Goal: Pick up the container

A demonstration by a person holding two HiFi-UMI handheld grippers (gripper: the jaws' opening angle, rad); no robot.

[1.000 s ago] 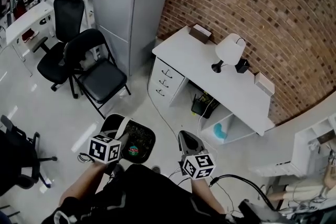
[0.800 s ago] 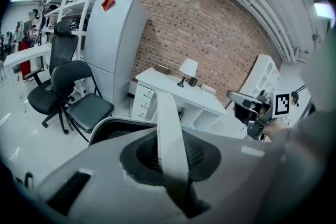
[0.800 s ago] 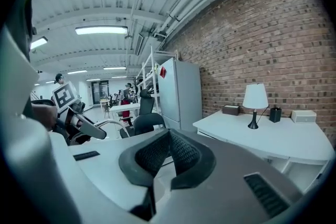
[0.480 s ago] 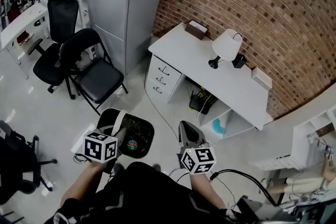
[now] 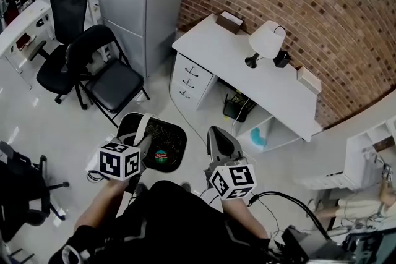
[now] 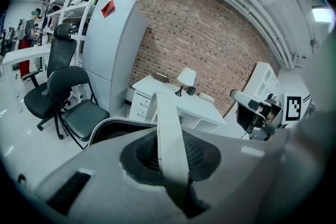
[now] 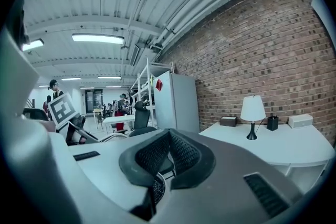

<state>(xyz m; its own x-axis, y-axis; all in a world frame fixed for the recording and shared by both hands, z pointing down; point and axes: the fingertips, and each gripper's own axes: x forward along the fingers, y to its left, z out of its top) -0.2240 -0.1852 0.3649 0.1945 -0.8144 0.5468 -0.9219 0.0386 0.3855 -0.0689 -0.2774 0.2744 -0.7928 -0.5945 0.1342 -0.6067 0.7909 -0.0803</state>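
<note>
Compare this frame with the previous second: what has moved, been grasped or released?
Both grippers rose slightly: the left gripper carried the black container up with it, and the right gripper is shut and empty. Nothing was newly grasped or released. The left stays clamped on the container; the desk and folding chair are unchanged.

We hold both grippers at lower centre of the head view. Left gripper (image 5: 144,140) tilts down, clamped on a white strip (image 6: 170,134). Right gripper (image 5: 216,133) near level, jaws together, empty.

The left claw (image 5: 143,141) hides the near rim of the container (image 5: 168,144), contents too small to identify.
</note>
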